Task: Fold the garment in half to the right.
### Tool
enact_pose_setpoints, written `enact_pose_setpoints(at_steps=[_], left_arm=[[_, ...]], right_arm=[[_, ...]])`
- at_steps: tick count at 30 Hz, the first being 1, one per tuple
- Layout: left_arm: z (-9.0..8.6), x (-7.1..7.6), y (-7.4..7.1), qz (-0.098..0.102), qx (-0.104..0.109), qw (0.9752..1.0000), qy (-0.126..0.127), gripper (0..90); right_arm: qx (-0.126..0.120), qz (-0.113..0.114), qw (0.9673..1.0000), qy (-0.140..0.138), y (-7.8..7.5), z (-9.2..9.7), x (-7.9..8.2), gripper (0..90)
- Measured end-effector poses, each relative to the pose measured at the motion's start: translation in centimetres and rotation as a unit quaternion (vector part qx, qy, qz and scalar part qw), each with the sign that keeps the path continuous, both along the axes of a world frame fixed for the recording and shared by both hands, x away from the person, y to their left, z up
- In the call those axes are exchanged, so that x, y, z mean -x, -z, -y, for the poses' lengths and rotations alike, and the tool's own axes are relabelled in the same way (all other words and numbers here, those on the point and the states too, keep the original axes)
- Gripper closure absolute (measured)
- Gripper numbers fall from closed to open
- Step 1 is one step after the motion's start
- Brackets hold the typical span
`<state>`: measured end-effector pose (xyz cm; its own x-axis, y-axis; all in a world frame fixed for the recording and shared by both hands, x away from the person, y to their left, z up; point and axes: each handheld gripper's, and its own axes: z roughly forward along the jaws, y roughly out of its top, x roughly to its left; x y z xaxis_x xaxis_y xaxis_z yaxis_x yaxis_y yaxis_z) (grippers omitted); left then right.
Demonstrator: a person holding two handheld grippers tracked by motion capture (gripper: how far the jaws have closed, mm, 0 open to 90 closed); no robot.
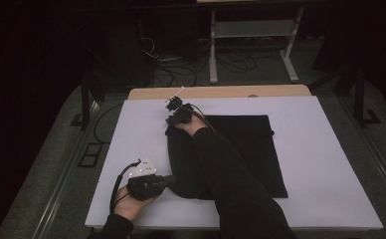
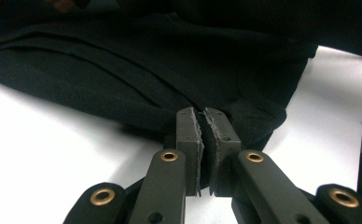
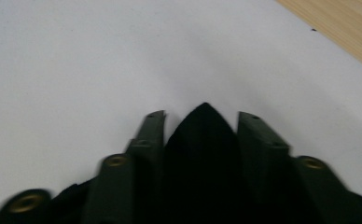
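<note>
Black cloth (image 1: 241, 149) between both claws

Left gripper (image 1: 168, 182) jaws clamped, right gripper (image 1: 172, 118) reached forward, jaws part-closed

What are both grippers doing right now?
Left gripper: shut on the black cloth edge.
Right gripper: jaws around a cloth corner, grip cannot be told.
</note>
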<state>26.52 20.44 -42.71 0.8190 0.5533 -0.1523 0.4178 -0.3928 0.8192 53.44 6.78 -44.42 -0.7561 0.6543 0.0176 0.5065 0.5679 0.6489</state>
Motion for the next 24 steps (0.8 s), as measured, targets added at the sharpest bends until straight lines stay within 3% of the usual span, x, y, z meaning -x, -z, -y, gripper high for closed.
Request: enact_pose_setpoints(at_steps=[3,5,24], left_arm=[[0.0,0.0,-0.1,0.001,0.003,1.0000,0.000,83.3],[0.0,-0.1,-0.2,0.001,0.005,1.0000,0.000,83.3],[0.6,0.3,-1.3,0.010,0.005,0.9999,0.003,83.4]], right_arm=[[0.007,-0.003,1.0000,-0.002,-0.3,0.3,0.0,77.9],[0.007,-0.006,0.9999,-0.004,-0.6,0.6,0.1,81.3],[-0.021,0.027,0.9992,-0.020,-5.2,2.9,1.8,82.7]])
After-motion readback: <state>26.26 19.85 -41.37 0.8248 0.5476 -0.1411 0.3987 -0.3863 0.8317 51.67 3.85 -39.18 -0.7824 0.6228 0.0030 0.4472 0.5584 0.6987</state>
